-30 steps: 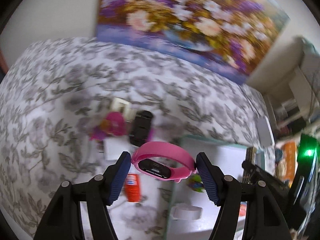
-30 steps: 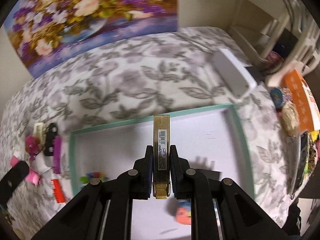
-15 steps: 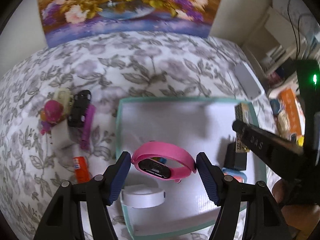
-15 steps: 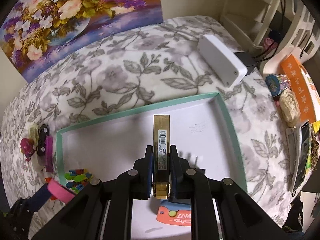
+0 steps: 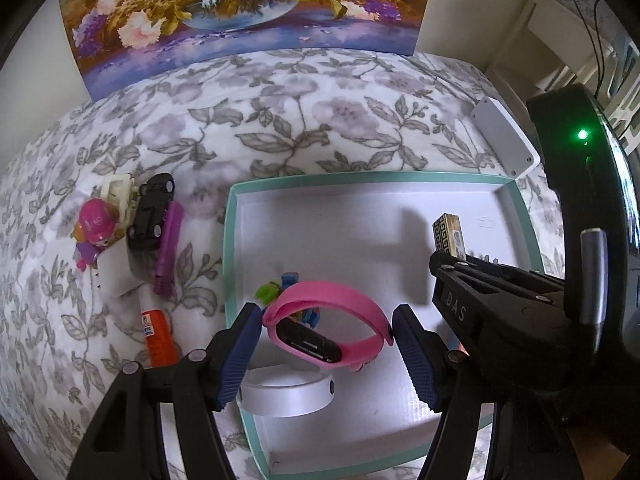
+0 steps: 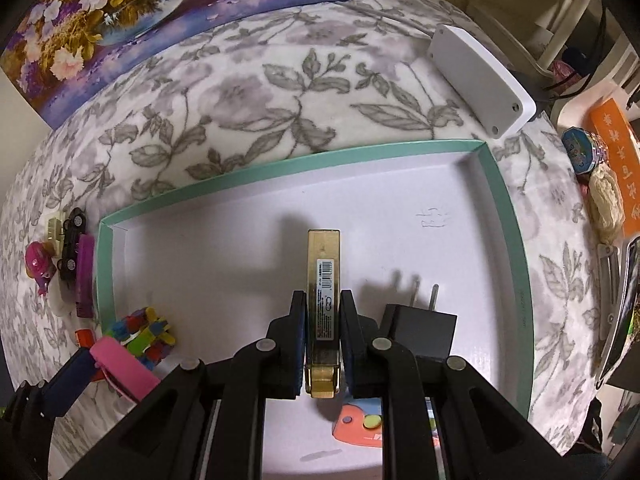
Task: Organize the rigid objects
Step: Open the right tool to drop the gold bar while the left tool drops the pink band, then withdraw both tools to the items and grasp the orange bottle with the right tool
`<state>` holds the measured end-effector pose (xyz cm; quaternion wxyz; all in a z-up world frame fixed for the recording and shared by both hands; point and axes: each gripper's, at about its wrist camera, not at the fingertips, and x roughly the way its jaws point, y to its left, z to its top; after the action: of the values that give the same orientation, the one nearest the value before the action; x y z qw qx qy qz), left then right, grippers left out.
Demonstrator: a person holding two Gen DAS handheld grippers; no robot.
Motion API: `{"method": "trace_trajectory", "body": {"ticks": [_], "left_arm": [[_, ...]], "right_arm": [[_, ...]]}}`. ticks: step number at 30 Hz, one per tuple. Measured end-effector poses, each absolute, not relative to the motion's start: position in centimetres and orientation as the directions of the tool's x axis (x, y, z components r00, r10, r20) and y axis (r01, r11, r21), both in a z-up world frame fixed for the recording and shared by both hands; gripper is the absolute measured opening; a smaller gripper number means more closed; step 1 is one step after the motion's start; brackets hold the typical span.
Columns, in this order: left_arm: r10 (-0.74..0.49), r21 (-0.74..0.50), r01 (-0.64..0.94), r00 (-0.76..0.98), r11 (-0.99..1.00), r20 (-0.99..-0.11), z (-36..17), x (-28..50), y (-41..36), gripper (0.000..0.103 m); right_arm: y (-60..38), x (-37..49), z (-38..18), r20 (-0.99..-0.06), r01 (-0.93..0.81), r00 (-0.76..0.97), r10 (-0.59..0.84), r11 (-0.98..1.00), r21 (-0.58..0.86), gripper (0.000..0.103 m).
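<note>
A floral grey-and-white bedspread is spread under everything, with a flower painting propped at its far edge. On it a shallow box with a teal rim and white floor is laid, its long side running left to right.

A pink wristband is held between the blue pads of the left claw, the pads spread wide across the loop's long axis. It appears to hang above the box's near-left part, over a small heap of coloured bricks and just beyond a white ring lying on the box floor. A slim gold box is clamped by the right claw, its long axis pointing straight ahead along the fingers, over the middle of the white floor.

A black plug adapter stands just right of the right claw, and an orange card lies beneath it. The far half of the box floor is judged the open room; the gold box may be set down forward with little risk, while the wristband needs a spot clear of bricks and ring.

Outside the rim, well left, a black toy car, a purple stick, a pink figure and an orange tube are still unsorted.
</note>
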<state>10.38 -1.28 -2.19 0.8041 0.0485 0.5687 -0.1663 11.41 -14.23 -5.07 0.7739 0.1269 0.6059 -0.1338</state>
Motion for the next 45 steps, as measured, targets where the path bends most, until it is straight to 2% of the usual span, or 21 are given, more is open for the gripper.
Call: {"method": "trace_trajectory", "body": {"ticks": [7,12,17,23,27,31,37,38,39,45], "left_arm": [[-0.217,-0.122,0.321,0.28,0.939,-0.935,-2.4,10.4,-1.4,0.071],[-0.227,-0.134,0.32,0.274,0.938,-0.934,-2.1,10.4,-1.4,0.072],[-0.251,-0.159,0.313,0.282,0.936,-0.926,-0.9,10.5,-0.9,0.072],[-0.288,-0.197,0.293,0.311,0.936,-0.906,1.1,11.0,0.3,0.078],[-0.285,-0.208,0.238,0.356,0.949,-0.89,2.6,11.7,2.3,0.081],[-0.26,-0.203,0.179,0.407,0.963,-0.876,3.7,12.4,4.7,0.091],[-0.223,-0.214,0.072,0.46,0.974,-0.86,4.8,13.7,9.0,0.093],[-0.214,-0.215,0.052,0.464,0.975,-0.859,4.8,13.9,9.7,0.101],[-0.204,-0.215,0.031,0.469,0.976,-0.859,4.8,14.2,10.5,0.103],[-0.135,-0.217,-0.115,0.485,0.969,-0.864,4.3,15.3,15.8,0.103]], "right_arm": [[-14.6,11.3,-3.6,-0.966,0.369,0.253,-0.053,0.928,0.046,0.017],[-14.8,11.0,-1.7,-0.955,0.371,0.29,-0.062,0.927,0.052,0.028],[-14.8,10.5,0.9,-0.936,0.372,0.343,-0.084,0.927,0.053,0.029],[-14.6,10.3,3.4,-0.909,0.367,0.401,-0.112,0.929,0.047,0.03],[-14.6,9.8,5.1,-0.89,0.371,0.437,-0.131,0.928,0.046,0.037],[-14.5,9.6,5.5,-0.883,0.374,0.448,-0.138,0.926,0.045,0.037],[-14.0,9.9,5.1,-0.889,0.375,0.436,-0.14,0.926,0.038,0.038],[-13.8,10.0,5.0,-0.891,0.372,0.432,-0.14,0.928,0.035,0.041],[-13.6,10.1,4.9,-0.892,0.367,0.43,-0.138,0.93,0.033,0.044],[-11.3,11.0,4.4,-0.896,0.32,0.421,-0.144,0.947,-0.001,0.046]]}}
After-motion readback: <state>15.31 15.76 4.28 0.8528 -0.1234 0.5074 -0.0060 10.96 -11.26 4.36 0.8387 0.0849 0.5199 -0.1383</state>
